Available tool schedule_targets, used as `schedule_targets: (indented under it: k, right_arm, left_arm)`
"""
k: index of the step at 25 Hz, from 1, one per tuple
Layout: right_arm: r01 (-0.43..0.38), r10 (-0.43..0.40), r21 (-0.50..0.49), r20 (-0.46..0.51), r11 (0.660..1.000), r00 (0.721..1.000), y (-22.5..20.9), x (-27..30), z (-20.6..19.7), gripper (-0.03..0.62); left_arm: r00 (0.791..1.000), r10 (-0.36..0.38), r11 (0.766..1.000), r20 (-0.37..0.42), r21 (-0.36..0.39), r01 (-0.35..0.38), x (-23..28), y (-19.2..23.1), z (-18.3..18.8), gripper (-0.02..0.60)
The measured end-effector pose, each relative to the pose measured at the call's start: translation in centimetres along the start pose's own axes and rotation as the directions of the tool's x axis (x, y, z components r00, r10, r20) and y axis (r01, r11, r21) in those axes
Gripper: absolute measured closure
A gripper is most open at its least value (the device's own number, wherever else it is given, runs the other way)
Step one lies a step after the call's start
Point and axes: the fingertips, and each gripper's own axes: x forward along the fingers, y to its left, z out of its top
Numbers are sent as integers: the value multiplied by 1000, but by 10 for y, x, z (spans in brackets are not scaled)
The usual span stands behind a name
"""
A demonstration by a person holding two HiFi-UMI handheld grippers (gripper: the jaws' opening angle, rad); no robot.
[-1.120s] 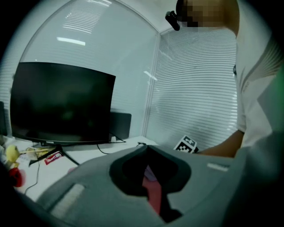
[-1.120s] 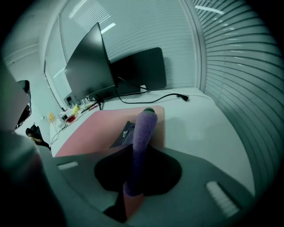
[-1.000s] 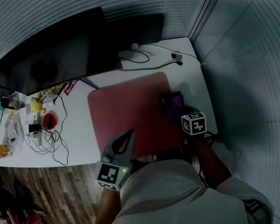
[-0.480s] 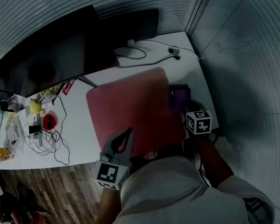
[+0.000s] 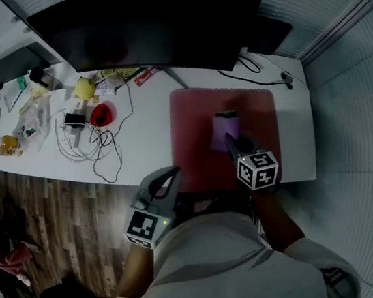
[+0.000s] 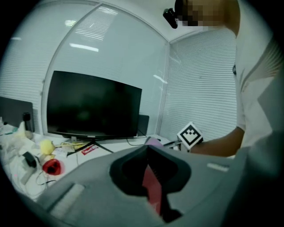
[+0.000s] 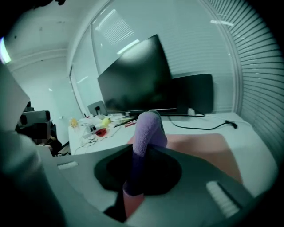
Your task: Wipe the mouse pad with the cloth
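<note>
Cloth of purple fleece (image 5: 224,131), bunched into a narrow roll, rests over the right half of the dull red rectangular mouse pad (image 5: 193,120). The pad lies at the right end of the white worktop (image 5: 142,130), its near edge along the worktop's front edge. Nothing appears to pin the pad, so a firm stroke could make it skid or buckle. The narrow roll also gives little contact and might slip free under pressure. The right hand-held gripper (image 5: 230,144) has its jaws clamped on the cloth's near end. The left hand-held gripper (image 5: 170,176), jaws together and empty, hovers by the pad's front left corner; I cannot tell whether it touches the pad.
</note>
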Motion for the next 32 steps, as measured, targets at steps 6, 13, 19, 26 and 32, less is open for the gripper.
schedule_targets:
  k: [6, 13, 19, 26, 32]
  right_arm:
    - [-201, 198, -56, -60, 978, 978, 156, 70, -26, 545]
    - [-278, 260, -50, -231, 959, 938, 223, 110, -80, 545]
    - [-189, 171, -29, -305, 982, 937, 176, 114, -109, 545]
    - [-109, 112, 29, -272, 994, 956, 80, 66, -122, 545]
    - [-16, 41, 107, -238, 994, 970, -40, -6, -138, 545]
  left_arm:
    - [994, 113, 993, 10, -18, -113, -100, 62, -31, 579]
    - [983, 178, 982, 53, -70, -174, -149, 81, -46, 578]
    - [984, 172, 983, 50, -73, -169, -140, 75, -49, 579]
    - [992, 119, 993, 36, -31, -118, -75, 21, -35, 579]
    - [997, 55, 998, 57, -4, -55, 10, -68, -9, 579]
